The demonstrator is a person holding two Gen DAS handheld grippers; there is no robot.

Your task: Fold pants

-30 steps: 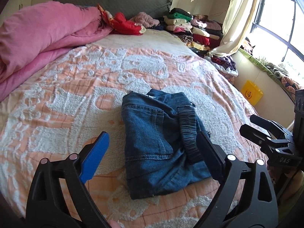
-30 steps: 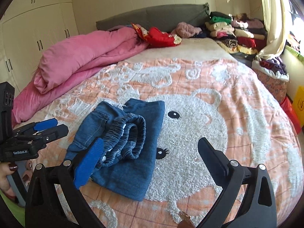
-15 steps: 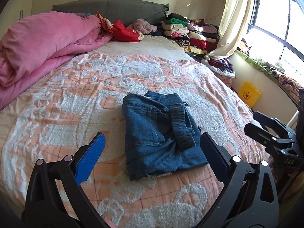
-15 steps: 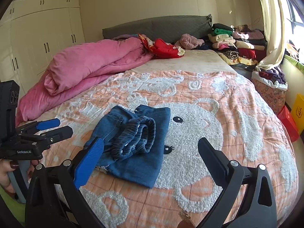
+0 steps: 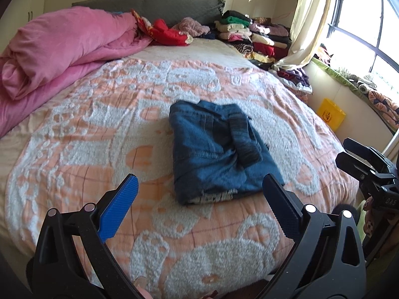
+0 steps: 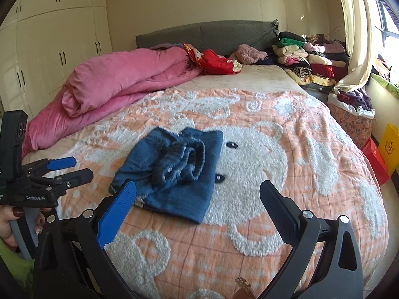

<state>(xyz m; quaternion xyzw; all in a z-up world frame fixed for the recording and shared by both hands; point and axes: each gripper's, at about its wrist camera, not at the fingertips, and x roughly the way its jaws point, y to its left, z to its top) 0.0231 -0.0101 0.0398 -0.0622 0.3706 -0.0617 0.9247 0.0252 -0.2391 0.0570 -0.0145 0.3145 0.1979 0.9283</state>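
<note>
Blue denim pants [image 5: 217, 149] lie folded into a compact rectangle on the orange-and-white bear blanket [image 5: 99, 149], with the elastic waistband bunched on top; they also show in the right wrist view [image 6: 174, 169]. My left gripper [image 5: 199, 194] is open and empty, held back above the bed's near edge, short of the pants. My right gripper [image 6: 197, 199] is open and empty, also drawn back from the pants. Each gripper shows in the other's view, the right one [image 5: 359, 159] at the right edge and the left one [image 6: 64, 169] at the left edge.
A rolled pink duvet [image 5: 62, 49] lies along the left side of the bed. Stacks of folded clothes [image 5: 249, 35] sit at the far right by the grey headboard [image 6: 212, 32]. A yellow bag [image 5: 331, 115] and a red box [image 6: 375, 160] stand on the floor by the window.
Both grippers have pulled back and up from the pants, so the folded pants look smaller and farther off. The pants have not moved.
</note>
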